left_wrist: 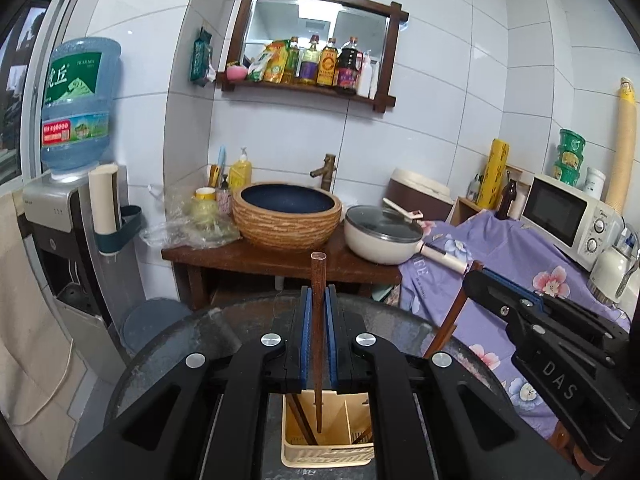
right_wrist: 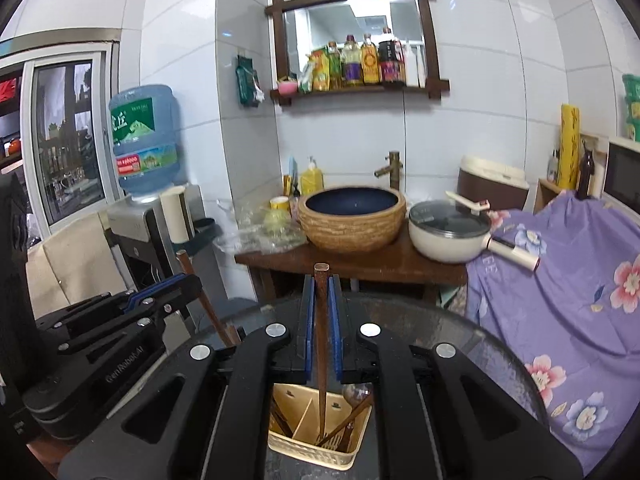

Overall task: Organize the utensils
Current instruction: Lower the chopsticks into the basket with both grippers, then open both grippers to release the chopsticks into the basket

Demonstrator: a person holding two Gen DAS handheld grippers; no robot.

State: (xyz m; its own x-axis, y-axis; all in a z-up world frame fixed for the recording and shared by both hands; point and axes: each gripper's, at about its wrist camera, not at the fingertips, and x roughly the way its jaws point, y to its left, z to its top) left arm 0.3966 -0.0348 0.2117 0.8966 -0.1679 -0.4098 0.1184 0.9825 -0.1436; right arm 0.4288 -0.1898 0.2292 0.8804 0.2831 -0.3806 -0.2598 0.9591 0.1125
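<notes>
- Two grippers, each clamped on one chopstick: left gripper (left_wrist: 319, 336) pinches left chopstick (left_wrist: 318, 320), right gripper (right_wrist: 321, 328) pinches right chopstick (right_wrist: 321, 320).
- Sticks held upright w/ tips down, prob. so they drop straight in.
- Utensil holder (left_wrist: 328, 458) at 6 o'clock below each gripper, on round table (left_wrist: 180, 344).

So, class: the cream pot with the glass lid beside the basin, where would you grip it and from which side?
Grip the pot by its long handle, coming from the side over the purple cloth. The handle juts out level past the counter edge, slim enough for a tool; the body is wide and round, and a spoon rests across the lid.
</notes>
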